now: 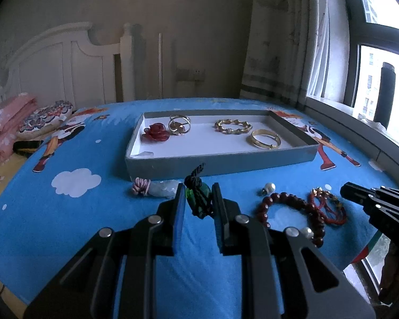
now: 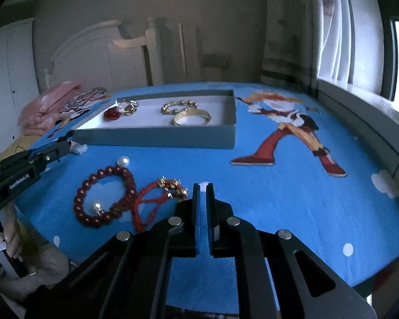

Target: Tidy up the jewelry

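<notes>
The blue bedsheet [image 1: 98, 212] is matt printed cloth – slightly fuzzy. The grey tray [image 1: 220, 160] looks like matt cardboard with a smooth white lining, while the gold bangle [image 1: 264, 138] and red bead bracelet [image 2: 103, 195] shine glossy – metal and polished beads.

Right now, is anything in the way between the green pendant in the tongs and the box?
Nothing visible. The left tongs hold the pendant just before the box; only its low front wall lies ahead.

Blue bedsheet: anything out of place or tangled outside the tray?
Yes. The red bead bracelet and red cord bracelet lie touching, perhaps tangled. Two pearls sit loose, one inside the bead loop. A pink-corded pendant lies against the tray.
</notes>
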Motion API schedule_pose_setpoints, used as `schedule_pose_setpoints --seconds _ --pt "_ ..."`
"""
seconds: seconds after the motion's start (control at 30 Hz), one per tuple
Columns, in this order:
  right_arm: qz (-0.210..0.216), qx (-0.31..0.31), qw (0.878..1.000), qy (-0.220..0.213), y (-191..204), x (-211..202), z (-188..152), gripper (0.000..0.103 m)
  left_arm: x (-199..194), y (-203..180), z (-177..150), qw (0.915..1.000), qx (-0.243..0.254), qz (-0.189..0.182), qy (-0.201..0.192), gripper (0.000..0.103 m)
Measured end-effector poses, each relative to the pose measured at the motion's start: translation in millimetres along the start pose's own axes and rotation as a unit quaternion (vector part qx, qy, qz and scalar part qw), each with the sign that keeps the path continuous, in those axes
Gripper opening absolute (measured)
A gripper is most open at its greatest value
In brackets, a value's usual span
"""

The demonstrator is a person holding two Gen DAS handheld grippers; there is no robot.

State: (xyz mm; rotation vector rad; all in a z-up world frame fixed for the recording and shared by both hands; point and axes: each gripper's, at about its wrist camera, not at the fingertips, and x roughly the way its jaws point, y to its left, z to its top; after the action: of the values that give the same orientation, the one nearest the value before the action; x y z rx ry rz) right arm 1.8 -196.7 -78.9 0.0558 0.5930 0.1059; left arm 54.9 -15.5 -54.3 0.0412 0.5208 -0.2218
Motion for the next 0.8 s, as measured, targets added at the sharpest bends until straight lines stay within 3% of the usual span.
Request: schedule_pose_setpoints --seconds 0.07,0.13,0.2,0.4,0.43,0.47,0.8 --pt "0.008 0.007 1.0 0.003 -1.0 0.8 -1.2 0.02 0.6 -0.2 -0.7 1.0 0.001 0.0 0.001 0.019" --pt "0.02 0.012 1.0 0.0 0.9 -1.0 -0.9 0.04 0.5 0.1 -1.2 1.0 0.001 0.0 0.001 0.019" --pt "0.019 0.003 1.0 -0.002 4.8 -1.9 -0.4 0.04 0.7 0.1 -1.4 1.0 0.0 0.0 0.0 0.019" --pt "-0.004 -0.038 0.999 0.004 17.9 6.5 -5.5 0.037 0.8 -0.4 -3.3 1.0 0.005 -0.001 0.003 0.02" --pt "-0.007 -0.044 0.999 0.002 19.6 6.6 -5.8 0.016 0.4 -0.4 -3.6 1.0 0.006 -0.001 0.002 0.019" --pt "-0.004 -0.048 0.999 0.001 20.7 6.5 -5.6 0.01 0.2 -0.2 -3.2 1.0 0.006 -0.001 0.002 0.019" --pt "-0.033 -0.089 0.994 -0.056 39.1 -17.9 -0.2 0.009 -2.2 -0.6 -2.1 1.0 0.006 0.004 -0.003 0.02"
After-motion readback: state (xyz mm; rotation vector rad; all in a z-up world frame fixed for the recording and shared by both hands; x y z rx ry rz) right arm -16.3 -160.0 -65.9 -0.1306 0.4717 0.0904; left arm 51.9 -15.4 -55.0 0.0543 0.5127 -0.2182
